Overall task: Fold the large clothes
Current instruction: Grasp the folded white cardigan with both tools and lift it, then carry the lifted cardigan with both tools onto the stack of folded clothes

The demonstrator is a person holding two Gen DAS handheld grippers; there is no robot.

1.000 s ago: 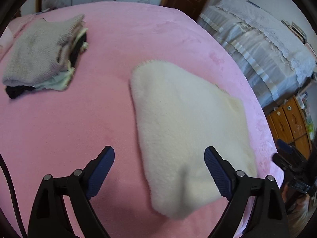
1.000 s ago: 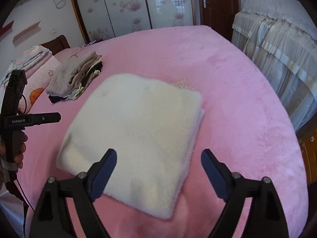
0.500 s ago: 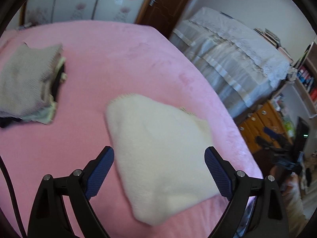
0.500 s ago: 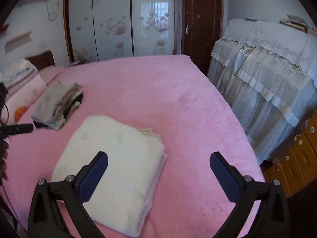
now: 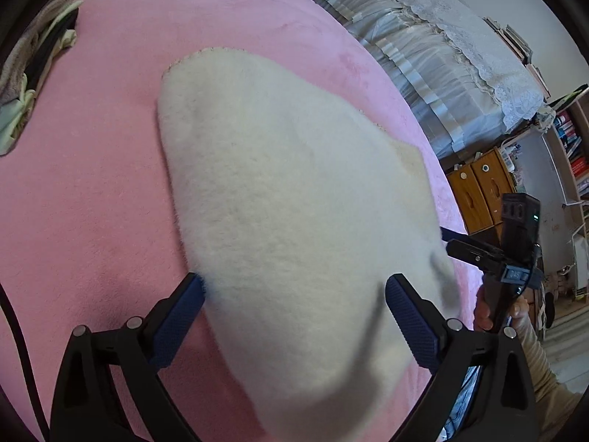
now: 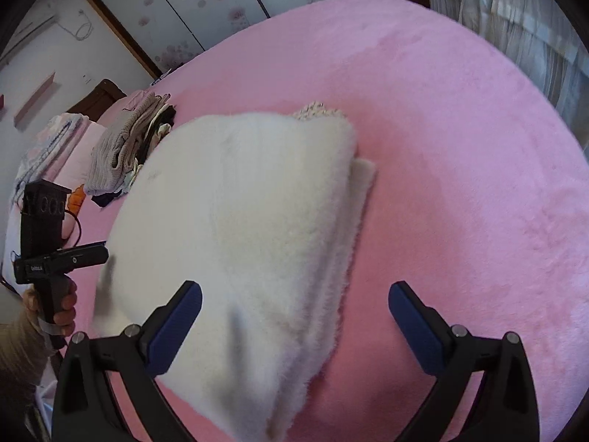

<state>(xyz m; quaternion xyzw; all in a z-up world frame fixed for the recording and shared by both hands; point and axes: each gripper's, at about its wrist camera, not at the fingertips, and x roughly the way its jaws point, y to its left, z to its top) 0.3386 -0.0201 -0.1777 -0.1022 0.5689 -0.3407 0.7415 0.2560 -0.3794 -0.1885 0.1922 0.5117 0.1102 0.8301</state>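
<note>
On plush pink bedspread [image 6: 460, 129], folded fluffy cream garment [image 6: 250, 221], seemingly squarish.

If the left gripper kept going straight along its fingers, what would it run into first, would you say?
Most likely the folded cream fleece garment: it fills the space between the open fingers of the left gripper, on the pink bed. Exact depth is unclear.
</note>
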